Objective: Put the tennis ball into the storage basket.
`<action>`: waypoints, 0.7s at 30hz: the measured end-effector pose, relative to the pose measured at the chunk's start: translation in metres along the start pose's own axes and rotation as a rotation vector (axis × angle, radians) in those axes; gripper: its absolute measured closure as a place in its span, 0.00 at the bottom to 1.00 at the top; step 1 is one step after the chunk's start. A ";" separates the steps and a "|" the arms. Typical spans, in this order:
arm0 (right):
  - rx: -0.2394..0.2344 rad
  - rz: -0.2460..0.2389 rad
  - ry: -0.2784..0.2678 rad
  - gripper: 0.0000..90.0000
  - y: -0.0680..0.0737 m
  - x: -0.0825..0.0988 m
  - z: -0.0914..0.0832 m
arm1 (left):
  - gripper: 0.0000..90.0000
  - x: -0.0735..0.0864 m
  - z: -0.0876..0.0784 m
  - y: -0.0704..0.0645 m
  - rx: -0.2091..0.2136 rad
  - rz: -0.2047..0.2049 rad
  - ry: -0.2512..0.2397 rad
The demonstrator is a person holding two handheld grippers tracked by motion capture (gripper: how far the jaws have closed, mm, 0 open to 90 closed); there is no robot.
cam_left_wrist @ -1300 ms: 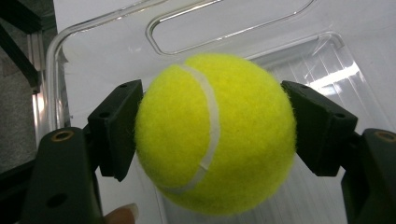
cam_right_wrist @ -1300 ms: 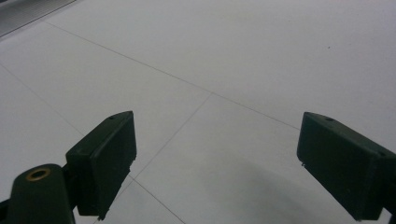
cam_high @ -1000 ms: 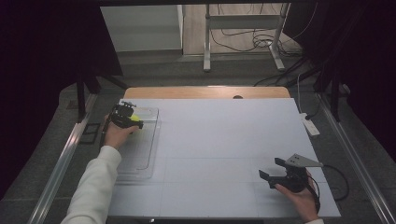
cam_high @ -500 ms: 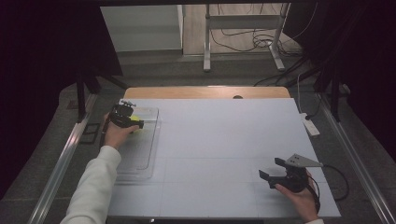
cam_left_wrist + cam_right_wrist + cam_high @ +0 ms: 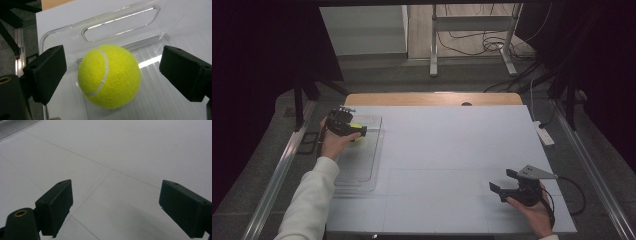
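A yellow tennis ball (image 5: 109,76) lies in a clear plastic tray (image 5: 120,20) at the table's left side. My left gripper (image 5: 113,67) is open around the ball, and its jaws have just been opening. A gap shows between each pad and the ball. From above, the left gripper (image 5: 357,131) sits over the far end of the tray (image 5: 362,165), with the ball (image 5: 356,127) at its tips. Low over the bare white tabletop near the front right, my right gripper (image 5: 502,180) is open with nothing between its jaws (image 5: 116,202).
The white table top (image 5: 447,150) has a wooden strip (image 5: 432,98) along its far edge. A white power strip (image 5: 544,134) lies at the right edge. Metal rails (image 5: 277,175) run along both sides, and a cable (image 5: 574,192) trails from the right gripper.
The left gripper's jaws have spread apart from the ball, which stays in the tray. Neither hand has shifted noticeably.
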State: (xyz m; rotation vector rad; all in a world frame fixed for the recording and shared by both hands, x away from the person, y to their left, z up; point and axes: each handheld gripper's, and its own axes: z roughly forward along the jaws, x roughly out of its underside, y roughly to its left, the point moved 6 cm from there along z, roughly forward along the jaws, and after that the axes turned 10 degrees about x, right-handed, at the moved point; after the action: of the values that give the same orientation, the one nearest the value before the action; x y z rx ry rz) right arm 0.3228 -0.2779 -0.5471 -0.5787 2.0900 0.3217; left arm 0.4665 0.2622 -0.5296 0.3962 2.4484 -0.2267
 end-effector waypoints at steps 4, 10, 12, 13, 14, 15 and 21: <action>0.000 -0.001 -0.003 0.14 0.000 0.000 0.000 | 0.08 -0.002 -0.007 -0.002 0.040 -0.014 -0.041; 0.000 -0.001 -0.002 0.14 0.000 0.000 0.000 | 0.08 -0.004 -0.018 -0.007 0.087 -0.013 -0.101; 0.000 0.000 -0.003 0.14 0.000 0.000 0.000 | 0.08 -0.005 -0.022 -0.009 0.104 -0.013 -0.116; -0.001 -0.001 -0.002 0.14 0.000 0.000 0.000 | 0.09 -0.005 -0.025 -0.010 0.115 -0.011 -0.128; -0.001 -0.001 -0.002 0.14 0.000 0.000 0.000 | 0.09 -0.005 -0.025 -0.010 0.115 -0.011 -0.128; -0.001 0.000 -0.002 0.14 0.001 0.000 0.000 | 0.09 -0.005 -0.027 -0.012 0.127 -0.011 -0.140; -0.001 0.000 -0.003 0.14 0.000 -0.001 0.000 | 0.10 -0.006 -0.038 -0.018 0.176 -0.012 -0.183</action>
State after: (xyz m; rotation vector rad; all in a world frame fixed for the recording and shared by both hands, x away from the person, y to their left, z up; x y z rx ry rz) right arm 0.3234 -0.2773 -0.5467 -0.5791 2.0873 0.3232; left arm 0.4434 0.2537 -0.4945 0.4174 2.2591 -0.4659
